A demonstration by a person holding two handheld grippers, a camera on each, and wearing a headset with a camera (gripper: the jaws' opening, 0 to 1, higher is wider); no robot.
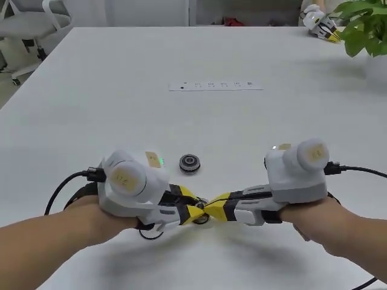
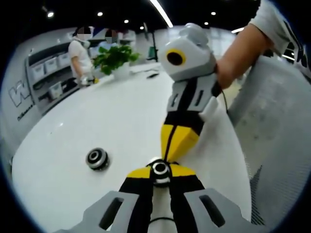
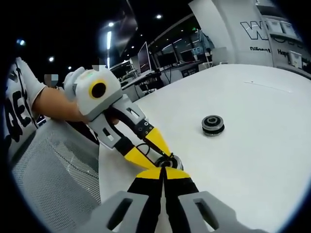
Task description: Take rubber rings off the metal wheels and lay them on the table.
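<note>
Where left tongs (image 1: 195,213) meet right tongs (image 1: 211,210), 1 wheel (image 2: 160,170) sits — another (image 1: 190,162) apart.

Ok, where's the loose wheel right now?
In the head view the loose wheel lies on the white table, mid-frame, just beyond the left gripper and apart from its held wheel.
</note>
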